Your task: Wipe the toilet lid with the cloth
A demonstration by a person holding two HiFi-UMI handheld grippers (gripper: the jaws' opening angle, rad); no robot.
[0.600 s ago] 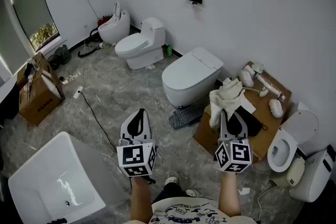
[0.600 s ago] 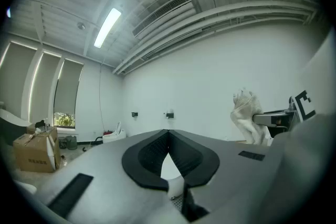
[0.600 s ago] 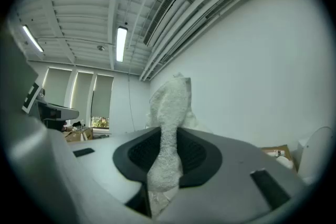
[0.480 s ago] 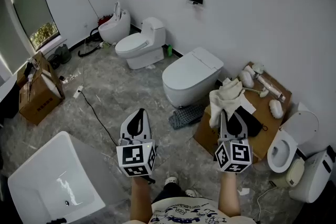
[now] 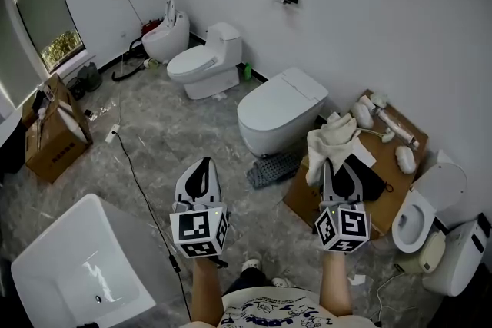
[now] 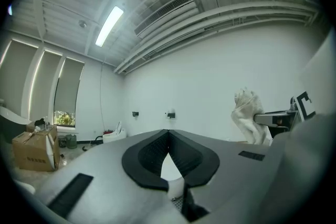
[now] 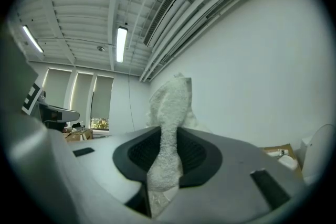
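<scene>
A white toilet with its lid [image 5: 281, 102] closed stands ahead on the marbled floor, apart from both grippers. My right gripper [image 5: 340, 174] is shut on a cream cloth [image 5: 329, 142], which sticks up past the jaw tips and hangs to the right of the toilet. In the right gripper view the cloth [image 7: 169, 123] is pinched between the black pads of my right gripper [image 7: 167, 139]. My left gripper [image 5: 199, 179] hovers lower left of the toilet, shut with nothing in it; its jaws meet at the tip [image 6: 168, 136]. The cloth [image 6: 249, 117] also shows in the left gripper view.
Two more toilets [image 5: 203, 64] [image 5: 164, 34] stand at the back left. A grey mat [image 5: 270, 169] lies at the near toilet's foot. A cardboard sheet [image 5: 390, 165] with white parts and an open toilet [image 5: 425, 205] are at the right. A cardboard box [image 5: 48, 136], a white basin [image 5: 73, 265] and a floor cable [image 5: 142, 165] are at the left.
The head view has shifted very slightly. Both grippers and the cloth keep the same pose.
</scene>
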